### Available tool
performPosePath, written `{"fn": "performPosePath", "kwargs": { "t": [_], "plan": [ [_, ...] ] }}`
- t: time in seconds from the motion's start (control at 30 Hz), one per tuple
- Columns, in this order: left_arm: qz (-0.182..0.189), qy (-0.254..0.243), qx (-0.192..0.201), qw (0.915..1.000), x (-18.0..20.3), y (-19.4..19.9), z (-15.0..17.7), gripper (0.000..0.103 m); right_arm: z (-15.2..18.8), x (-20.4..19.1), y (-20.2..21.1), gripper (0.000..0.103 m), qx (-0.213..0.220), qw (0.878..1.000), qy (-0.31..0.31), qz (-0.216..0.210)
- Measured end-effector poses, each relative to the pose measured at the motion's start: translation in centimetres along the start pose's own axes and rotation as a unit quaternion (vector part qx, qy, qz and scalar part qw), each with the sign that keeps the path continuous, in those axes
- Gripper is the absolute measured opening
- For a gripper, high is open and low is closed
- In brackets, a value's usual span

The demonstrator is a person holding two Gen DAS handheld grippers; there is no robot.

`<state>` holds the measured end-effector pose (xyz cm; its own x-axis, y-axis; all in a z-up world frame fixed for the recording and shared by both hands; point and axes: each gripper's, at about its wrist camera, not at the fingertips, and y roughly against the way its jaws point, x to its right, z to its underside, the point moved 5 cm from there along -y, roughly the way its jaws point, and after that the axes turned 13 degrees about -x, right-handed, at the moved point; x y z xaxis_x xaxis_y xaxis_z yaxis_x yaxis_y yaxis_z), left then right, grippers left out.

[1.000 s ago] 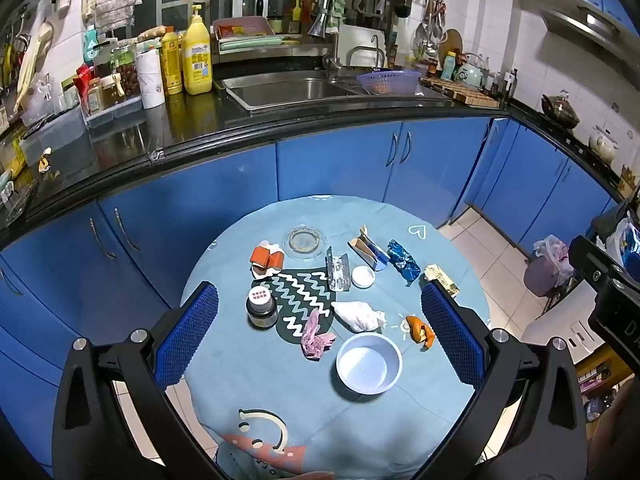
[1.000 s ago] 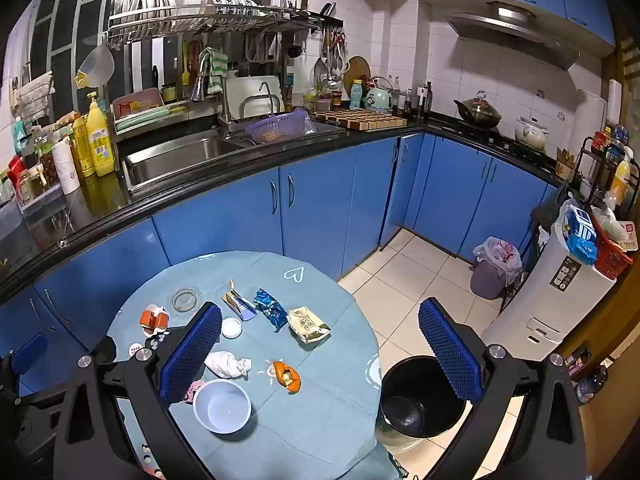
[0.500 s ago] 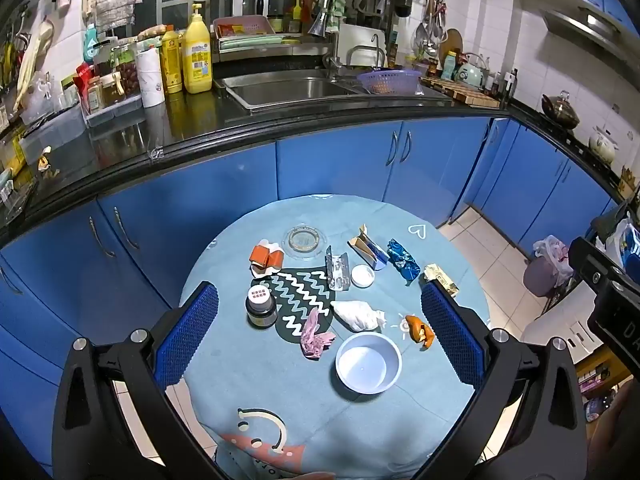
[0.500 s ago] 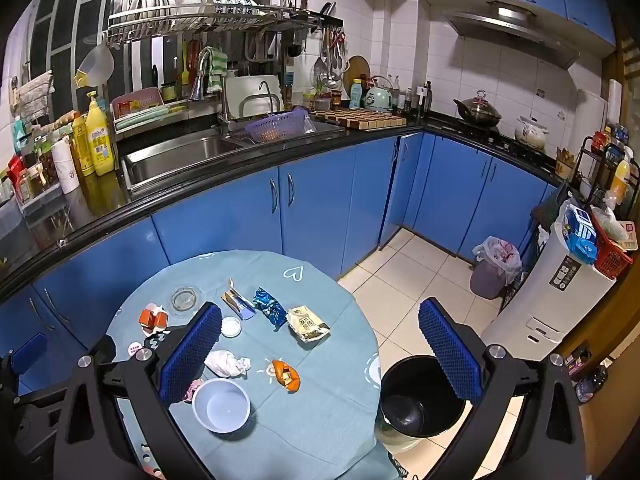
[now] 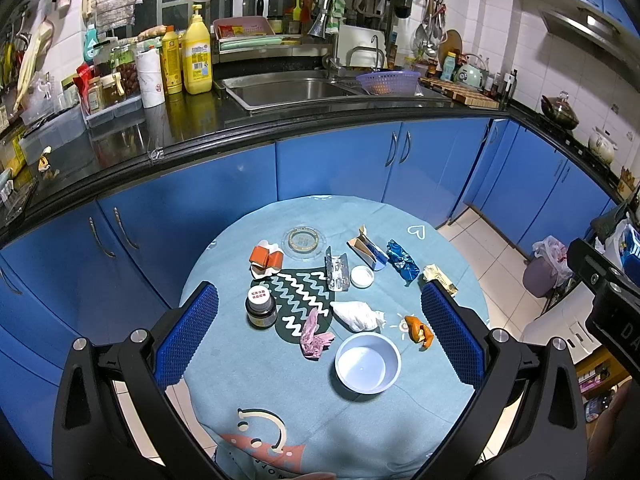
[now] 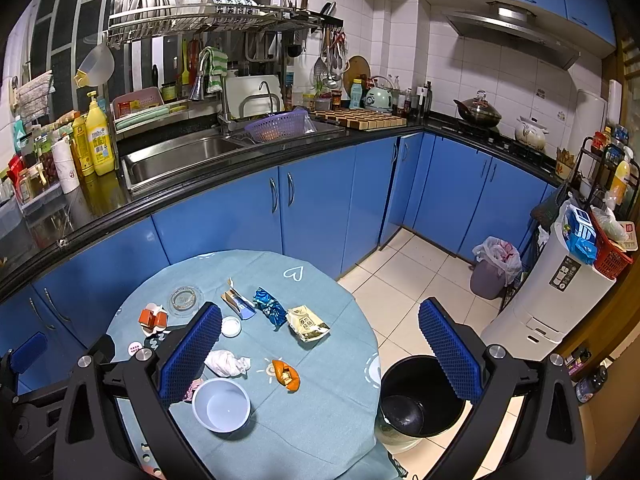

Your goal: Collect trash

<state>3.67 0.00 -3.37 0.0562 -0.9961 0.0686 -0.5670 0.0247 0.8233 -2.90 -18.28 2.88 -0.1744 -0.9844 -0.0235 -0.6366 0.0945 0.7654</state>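
Bright overhead kitchen light, sharp focus, fisheye-bent dark edges

I see a teal tablecloth (image 5: 224, 364) under my left gripper (image 5: 320, 330), whose pads are blue and dimpled on black arms. Between them lie a dark mat (image 5: 298, 294) with white zigzags, a pink wrapper (image 5: 314, 336), a white bowl (image 5: 367, 362) and orange peel (image 5: 418, 330). Beyond sits a shiny blue wrapper (image 5: 402, 259). Below my right gripper (image 6: 320, 352) stands a black bin (image 6: 420, 396).

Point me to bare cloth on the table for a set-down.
Free: near edge below the bowl, left edge beside the jar, and right rim past the orange peel. Crowded: the middle, from the ashtray to the tissue.
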Motion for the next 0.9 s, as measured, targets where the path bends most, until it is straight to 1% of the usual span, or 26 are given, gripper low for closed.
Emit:
{"fn": "performPosePath", "kwargs": {
  "t": [0.63,0.7,0.9],
  "plan": [
    [0.0,0.0,0.002,1.0,0.0,0.04,0.0,0.1,-0.03,0.0,0.06,0.096,0.001,1.0,0.0,0.001],
    [-0.001,0.001,0.003,1.0,-0.28,0.73,-0.42,0.1,0.02,0.19,0.13,0.096,0.001,1.0,0.0,0.001],
    [-0.001,0.003,0.004,1.0,0.02,0.88,-0.24,0.1,0.01,0.12,0.13,0.096,0.001,1.0,0.001,0.001]
  ]
}}
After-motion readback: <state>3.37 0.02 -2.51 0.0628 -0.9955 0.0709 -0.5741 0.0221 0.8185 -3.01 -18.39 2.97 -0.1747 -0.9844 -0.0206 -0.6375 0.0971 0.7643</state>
